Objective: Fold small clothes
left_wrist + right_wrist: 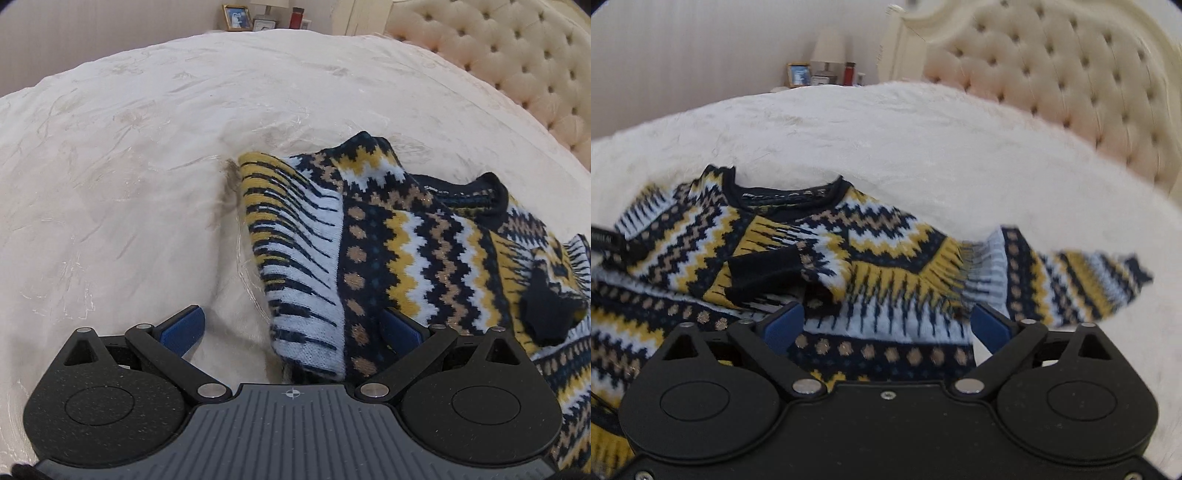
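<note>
A knitted sweater (388, 236) in navy, yellow and white zigzags lies crumpled on the cream bedspread (129, 166). In the left wrist view one striped sleeve (295, 240) is folded over its left side and the navy collar (476, 192) faces the far side. My left gripper (291, 328) is open, with the sweater's near edge lying loose between its blue pads (184, 328). In the right wrist view the sweater (879, 229) fills the left and middle, and a black cuff (764, 273) rests on its chest. My right gripper (888, 325) stands open just above the fabric, its pads (785, 325) not pressing.
A tufted cream headboard (517, 55) (1071, 74) bounds the bed at the right. Behind the far edge stands a nightstand with a picture frame (236, 16) (799, 74), a lamp and a red bottle (849, 72). Bare bedspread (923, 140) stretches beyond the sweater.
</note>
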Demonstrator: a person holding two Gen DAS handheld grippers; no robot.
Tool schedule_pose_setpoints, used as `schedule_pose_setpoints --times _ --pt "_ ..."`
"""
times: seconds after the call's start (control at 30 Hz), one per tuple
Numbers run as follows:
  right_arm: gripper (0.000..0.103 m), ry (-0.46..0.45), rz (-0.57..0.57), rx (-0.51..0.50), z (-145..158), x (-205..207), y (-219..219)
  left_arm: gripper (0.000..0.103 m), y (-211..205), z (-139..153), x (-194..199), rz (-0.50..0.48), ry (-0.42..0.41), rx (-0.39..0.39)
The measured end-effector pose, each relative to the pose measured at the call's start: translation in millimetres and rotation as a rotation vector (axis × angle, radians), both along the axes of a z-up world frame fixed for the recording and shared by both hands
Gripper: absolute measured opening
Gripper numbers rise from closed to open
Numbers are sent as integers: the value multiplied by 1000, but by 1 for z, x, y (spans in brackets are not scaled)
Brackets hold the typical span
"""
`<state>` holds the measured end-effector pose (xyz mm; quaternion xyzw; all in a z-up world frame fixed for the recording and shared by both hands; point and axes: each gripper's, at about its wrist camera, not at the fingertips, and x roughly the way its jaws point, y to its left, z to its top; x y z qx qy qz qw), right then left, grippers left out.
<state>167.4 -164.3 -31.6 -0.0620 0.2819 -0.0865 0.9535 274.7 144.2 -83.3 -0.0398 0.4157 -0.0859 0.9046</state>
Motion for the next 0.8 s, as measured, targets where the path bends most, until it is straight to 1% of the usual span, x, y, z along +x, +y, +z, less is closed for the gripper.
schedule_pose_setpoints --times 0.1,0.2,0.37,0.43,0.5,0.6,0.67,0.7,0.8 --pt "95 -2 32 -75 -6 9 13 103 3 -1 0 -10 8 -8" --pt "94 28 54 -147 -17 25 22 103 4 -1 0 -16 8 -7" --pt "91 50 62 -168 -30 50 27 103 4 -2 0 -19 5 -7" --pt "91 39 51 -128 -29 57 23 103 4 -1 0 -18 6 -8" --pt "91 28 1 -48 -26 63 9 103 4 -2 -1 -17 6 -9" --pt "90 11 -142 105 -20 62 -29 103 3 -2 -1 -14 4 -9" --pt "90 10 -234 177 -20 55 -55 103 4 -2 -1 -12 3 -10" --pt "90 10 -261 205 -20 51 -65 103 4 -2 -1 -10 2 -10" --pt "90 17 -284 269 -21 46 -79 103 4 -2 -1 -9 2 -8"
